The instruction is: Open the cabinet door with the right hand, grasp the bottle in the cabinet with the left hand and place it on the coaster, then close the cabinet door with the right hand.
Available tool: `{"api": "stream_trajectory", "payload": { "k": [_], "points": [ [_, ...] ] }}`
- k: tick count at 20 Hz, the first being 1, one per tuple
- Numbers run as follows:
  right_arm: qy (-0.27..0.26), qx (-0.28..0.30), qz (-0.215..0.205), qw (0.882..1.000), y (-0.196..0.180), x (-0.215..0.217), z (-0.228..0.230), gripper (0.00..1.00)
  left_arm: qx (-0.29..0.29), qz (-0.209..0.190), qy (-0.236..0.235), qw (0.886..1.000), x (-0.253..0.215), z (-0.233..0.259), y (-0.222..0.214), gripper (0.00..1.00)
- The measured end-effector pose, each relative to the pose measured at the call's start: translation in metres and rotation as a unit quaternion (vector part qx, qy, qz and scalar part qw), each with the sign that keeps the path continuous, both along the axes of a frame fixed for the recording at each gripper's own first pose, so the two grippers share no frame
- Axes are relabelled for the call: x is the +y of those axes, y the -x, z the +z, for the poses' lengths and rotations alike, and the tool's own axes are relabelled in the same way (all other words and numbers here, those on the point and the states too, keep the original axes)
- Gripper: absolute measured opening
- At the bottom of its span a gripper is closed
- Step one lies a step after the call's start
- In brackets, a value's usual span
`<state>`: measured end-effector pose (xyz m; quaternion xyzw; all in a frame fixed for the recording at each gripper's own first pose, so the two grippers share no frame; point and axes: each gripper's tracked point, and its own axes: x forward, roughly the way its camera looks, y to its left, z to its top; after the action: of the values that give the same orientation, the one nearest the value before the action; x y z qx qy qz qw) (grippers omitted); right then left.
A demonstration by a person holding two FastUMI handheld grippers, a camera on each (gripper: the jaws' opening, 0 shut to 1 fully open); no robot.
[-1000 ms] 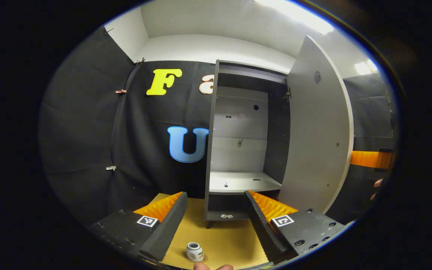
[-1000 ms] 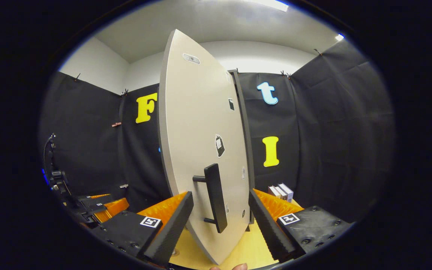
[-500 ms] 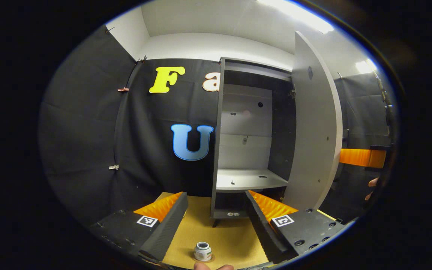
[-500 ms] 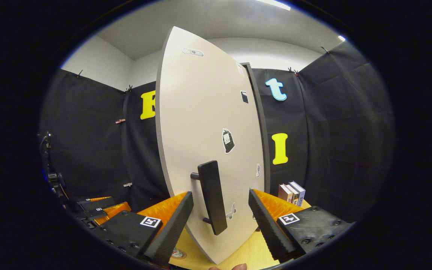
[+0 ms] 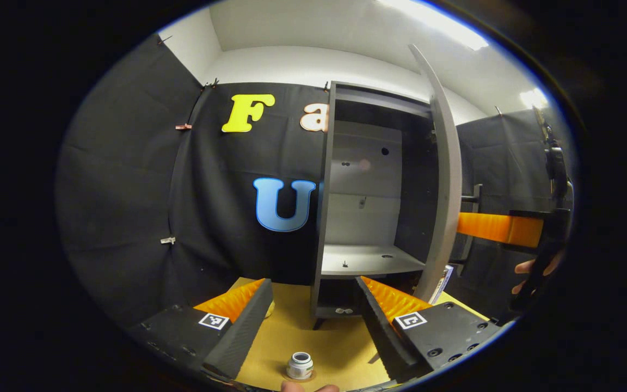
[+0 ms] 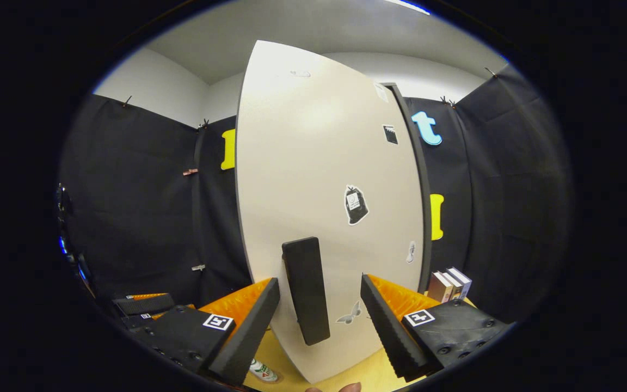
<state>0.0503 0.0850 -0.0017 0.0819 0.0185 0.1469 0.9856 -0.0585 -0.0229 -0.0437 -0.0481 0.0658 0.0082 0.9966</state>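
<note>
A small white bottle (image 5: 300, 365) stands upright on a round coaster (image 5: 310, 374) on the yellow table, just in front of my left gripper (image 5: 312, 283), which is open and holds nothing. The dark cabinet (image 5: 368, 179) stands behind it, with its pale door (image 5: 444, 179) seen nearly edge-on. In the right gripper view the door's front face (image 6: 330, 163) is close ahead. Its dark bar handle (image 6: 306, 288) sits between the fingers of my open right gripper (image 6: 320, 281), and they do not press on it. The bottle (image 6: 262, 371) lies low left there.
A few books (image 6: 449, 283) stand on the table right of the cabinet. The right gripper (image 5: 498, 228) and a hand (image 5: 531, 267) appear beyond the door in the left gripper view. The left gripper (image 6: 145, 305) sits low at left in the right gripper view.
The door has swung toward the cabinet, from showing its inner face to nearly edge-on in the left gripper view. My right gripper has followed the handle. The bottle has stayed on the coaster.
</note>
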Motion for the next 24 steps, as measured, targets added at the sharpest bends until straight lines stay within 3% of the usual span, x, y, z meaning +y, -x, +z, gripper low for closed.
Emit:
{"api": "stream_trajectory", "payload": {
  "k": [4, 12, 24],
  "points": [
    [0.02, -0.015, 0.004, 1.0, 0.004, 0.011, 0.001, 0.98, 0.004, 0.004, 0.006, 1.0, 0.007, -0.002, -0.004, 0.95],
    [0.034, -0.016, -0.015, 0.999, 0.006, -0.007, -0.003, 0.98, 0.007, -0.003, -0.009, 1.0, 0.004, -0.002, -0.013, 0.92],
    [0.035, -0.024, -0.075, 0.996, -0.003, -0.1, -0.002, 0.98, -0.004, -0.023, -0.031, 0.999, -0.06, 0.015, -0.038, 0.95]
  ]
}}
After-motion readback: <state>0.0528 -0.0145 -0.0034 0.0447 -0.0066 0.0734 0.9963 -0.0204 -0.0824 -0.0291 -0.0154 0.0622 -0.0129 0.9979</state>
